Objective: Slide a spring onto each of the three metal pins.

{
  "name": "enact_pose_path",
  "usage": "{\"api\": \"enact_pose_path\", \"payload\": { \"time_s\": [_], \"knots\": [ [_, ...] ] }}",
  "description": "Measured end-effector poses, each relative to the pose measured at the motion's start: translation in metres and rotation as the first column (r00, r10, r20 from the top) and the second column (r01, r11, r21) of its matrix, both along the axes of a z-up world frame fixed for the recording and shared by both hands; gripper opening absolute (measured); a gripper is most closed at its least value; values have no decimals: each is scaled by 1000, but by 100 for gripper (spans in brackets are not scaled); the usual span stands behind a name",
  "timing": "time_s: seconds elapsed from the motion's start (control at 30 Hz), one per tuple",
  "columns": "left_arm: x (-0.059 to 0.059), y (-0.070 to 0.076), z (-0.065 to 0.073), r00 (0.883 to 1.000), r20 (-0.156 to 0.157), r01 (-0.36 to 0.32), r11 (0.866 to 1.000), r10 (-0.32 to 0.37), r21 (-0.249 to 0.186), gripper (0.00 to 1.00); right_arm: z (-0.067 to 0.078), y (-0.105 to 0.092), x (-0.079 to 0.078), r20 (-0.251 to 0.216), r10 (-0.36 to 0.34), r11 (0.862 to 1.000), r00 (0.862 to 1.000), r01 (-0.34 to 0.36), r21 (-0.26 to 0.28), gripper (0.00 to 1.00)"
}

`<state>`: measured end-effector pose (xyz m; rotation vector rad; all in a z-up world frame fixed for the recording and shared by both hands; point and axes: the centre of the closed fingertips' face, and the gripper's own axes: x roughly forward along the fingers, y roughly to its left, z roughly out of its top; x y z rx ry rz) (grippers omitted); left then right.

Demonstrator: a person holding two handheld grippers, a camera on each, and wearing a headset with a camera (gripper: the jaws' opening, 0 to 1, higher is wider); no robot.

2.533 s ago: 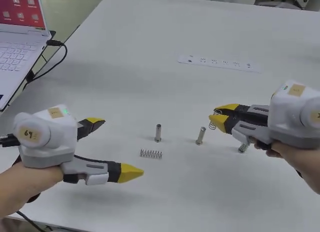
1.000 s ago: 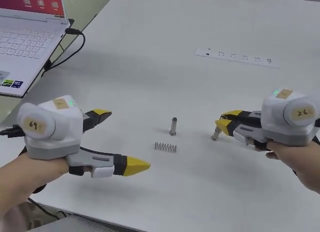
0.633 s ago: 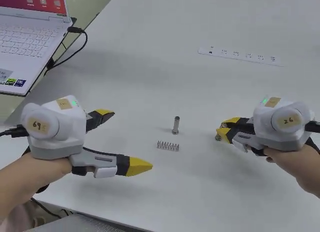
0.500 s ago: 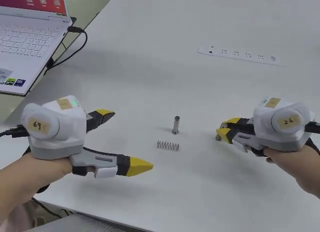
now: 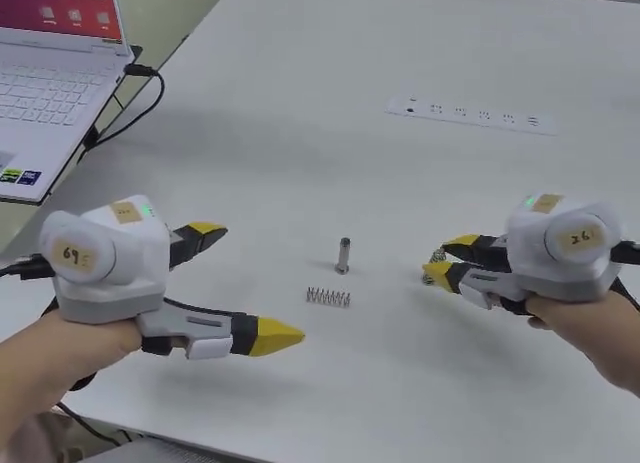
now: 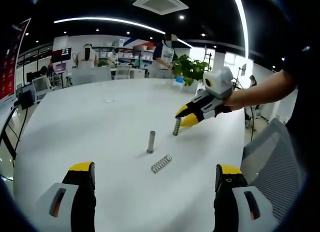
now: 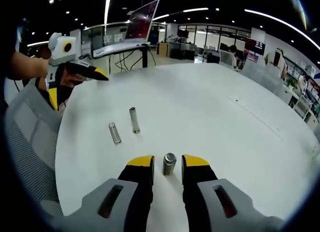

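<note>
A bare metal pin [image 5: 343, 255] stands upright mid-table, with a loose spring [image 5: 328, 297] lying flat just in front of it. To the right stands a second pin wearing a spring [image 5: 437, 255]. My right gripper [image 5: 448, 258] is open, and its yellow jaws stand either side of that pin with a small gap each side. The right gripper view has the sprung pin [image 7: 169, 164] between the jaws of the right gripper [image 7: 168, 162]. My left gripper [image 5: 240, 281] is wide open and holds nothing, left of the loose spring [image 6: 161, 163] and bare pin [image 6: 150, 142].
An open laptop [image 5: 50, 73] with a black cable [image 5: 125, 108] sits at the far left table edge. A white power strip [image 5: 470, 116] lies further back. The near table edge [image 5: 330, 441] runs just below the grippers. A grey mesh chair [image 7: 30, 142] stands beside the table.
The spring that my right gripper held beside the pin now sits on that pin, and the jaws have parted slightly. My left gripper has stayed open and still.
</note>
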<state>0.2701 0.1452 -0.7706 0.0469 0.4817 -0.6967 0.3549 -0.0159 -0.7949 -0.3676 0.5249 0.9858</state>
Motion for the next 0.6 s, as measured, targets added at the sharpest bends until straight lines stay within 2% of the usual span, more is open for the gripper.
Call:
{"api": "enact_pose_path", "payload": {
  "time_s": [0.17,0.3,0.4,0.6],
  "knots": [
    [0,-3,0,1000,-2,8,1000,-8,-1,98,13,-13,-2,10,-34,998,999,34,48,20],
    [1,-7,2,1000,5,15,1000,-15,-2,97,28,-20,-11,-13,-75,987,997,76,145,20],
    [1,-8,3,1000,6,17,1000,-17,0,97,33,-28,-18,-3,-82,983,997,81,162,20],
    [1,-9,4,1000,7,21,1000,-21,0,97,27,-36,-34,-12,-75,983,997,76,168,19]
  ]
}}
